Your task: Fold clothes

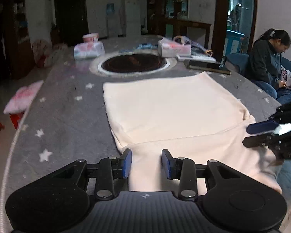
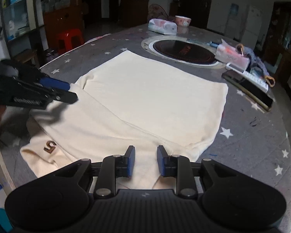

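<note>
A cream garment [image 1: 174, 114] lies partly folded on the grey star-patterned table; it also shows in the right wrist view [image 2: 145, 101], with a small brown logo [image 2: 50, 146] near its near-left corner. My left gripper [image 1: 146, 163] is open, its blue pads just above the garment's near edge. My right gripper [image 2: 146, 160] is open over the garment's near edge. Each gripper shows in the other's view: the right one [image 1: 261, 134] at the garment's right side, the left one [image 2: 67, 92] at its left side.
A round dark hotplate [image 1: 132, 63] is set into the table behind the garment. Tissue packs [image 1: 88, 50], a pink bowl [image 2: 182, 20], a white box [image 1: 173, 48], a phone [image 2: 248, 89] and an umbrella lie beyond. A seated person [image 1: 269, 66] is at the right. Red stools stand left.
</note>
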A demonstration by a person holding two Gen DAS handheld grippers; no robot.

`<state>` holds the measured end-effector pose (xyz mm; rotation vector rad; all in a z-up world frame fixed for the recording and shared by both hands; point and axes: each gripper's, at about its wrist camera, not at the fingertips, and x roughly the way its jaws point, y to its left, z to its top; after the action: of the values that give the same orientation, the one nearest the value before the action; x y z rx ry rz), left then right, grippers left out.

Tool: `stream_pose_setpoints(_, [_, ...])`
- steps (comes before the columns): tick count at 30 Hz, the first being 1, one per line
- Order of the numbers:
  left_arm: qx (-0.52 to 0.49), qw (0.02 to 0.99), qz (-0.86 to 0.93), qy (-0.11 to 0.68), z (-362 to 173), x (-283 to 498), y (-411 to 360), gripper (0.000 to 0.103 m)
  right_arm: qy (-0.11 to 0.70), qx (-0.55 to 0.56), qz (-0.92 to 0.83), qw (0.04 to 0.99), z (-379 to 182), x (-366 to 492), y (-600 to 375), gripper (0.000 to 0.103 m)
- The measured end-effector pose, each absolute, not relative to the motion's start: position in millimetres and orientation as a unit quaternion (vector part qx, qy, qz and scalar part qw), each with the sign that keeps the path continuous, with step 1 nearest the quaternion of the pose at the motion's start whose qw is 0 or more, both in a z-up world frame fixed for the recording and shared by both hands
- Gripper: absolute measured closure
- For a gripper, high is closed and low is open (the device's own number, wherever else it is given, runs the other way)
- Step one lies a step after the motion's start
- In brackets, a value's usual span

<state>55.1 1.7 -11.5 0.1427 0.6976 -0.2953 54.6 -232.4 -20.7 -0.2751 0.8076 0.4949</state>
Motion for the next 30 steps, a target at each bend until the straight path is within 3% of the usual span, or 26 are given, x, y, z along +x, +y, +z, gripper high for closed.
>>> stream_pose_setpoints(3, [0.094,0.925,-0.177,0.323,-1.1,27.8,6.0,0.062,0.388,-0.121,0.245,0.88,-10.8,50.3,-238.4,0.073])
stream_pose_setpoints(9, [0.171,0.912,-0.246,0.282,5.5,-37.3,3.7,0.052,0.396,-0.161,0.262,0.865,-14.7,34.7,-234.3,0.072])
stream_pose_setpoints(19, [0.258,0.889,-0.276,0.26,-27.7,-55.5,-24.8,0.051,0.396,-0.188,0.263,0.86,-7.5,16.2,-239.6,0.069])
stream_pose_setpoints(23, [0.277,0.884,-0.287,0.242,-33.5,-53.3,-35.1,0.051,0.386,-0.214,0.27,0.856,-5.0,3.3,-240.5,0.058])
stream_pose_setpoints(25, [0.277,0.885,-0.289,0.238,-34.1,-50.4,-37.2,0.056,0.379,-0.227,0.274,0.854,-2.7,-2.9,-240.6,0.057])
stream_pose_setpoints(27, [0.266,0.889,-0.286,0.239,-31.7,-45.2,-36.5,0.073,0.372,-0.239,0.278,0.853,-1.0,-9.3,-240.1,0.052])
stream_pose_setpoints(30, [0.25,0.895,-0.282,0.24,-28.0,-37.4,-35.5,0.089,0.363,-0.258,0.29,0.847,-0.2,-20.0,-238.8,0.044])
